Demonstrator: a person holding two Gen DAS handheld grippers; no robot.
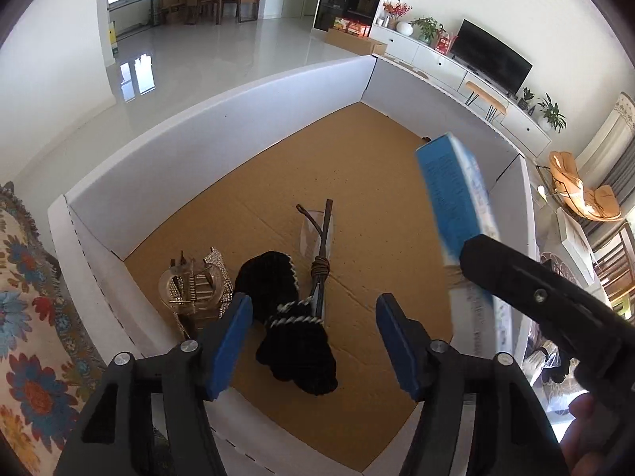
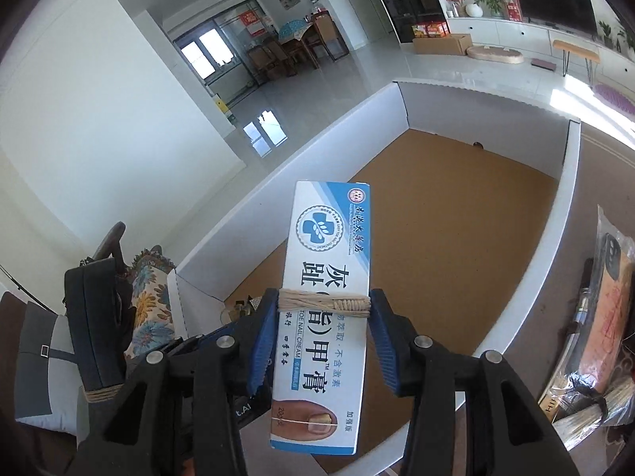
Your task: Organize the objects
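Left wrist view: the left gripper [image 1: 313, 341] is seen released and empty, angled down over the white-walled box [image 1: 206, 127], above a black knitted glove [image 1: 289, 317].

Right wrist view: the nail cream carton [image 2: 325, 309] is clamped by the right gripper [image 2: 323, 341], angled downward; it should be lowered onto bare cardboard beside the others.

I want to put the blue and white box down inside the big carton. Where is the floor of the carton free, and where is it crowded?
The carton floor is bare toward the far corner and along the right wall. It is crowded at the near left: the clear rhinestone clip, black knitted piece and packaged tool lie together. The right gripper holds the box.
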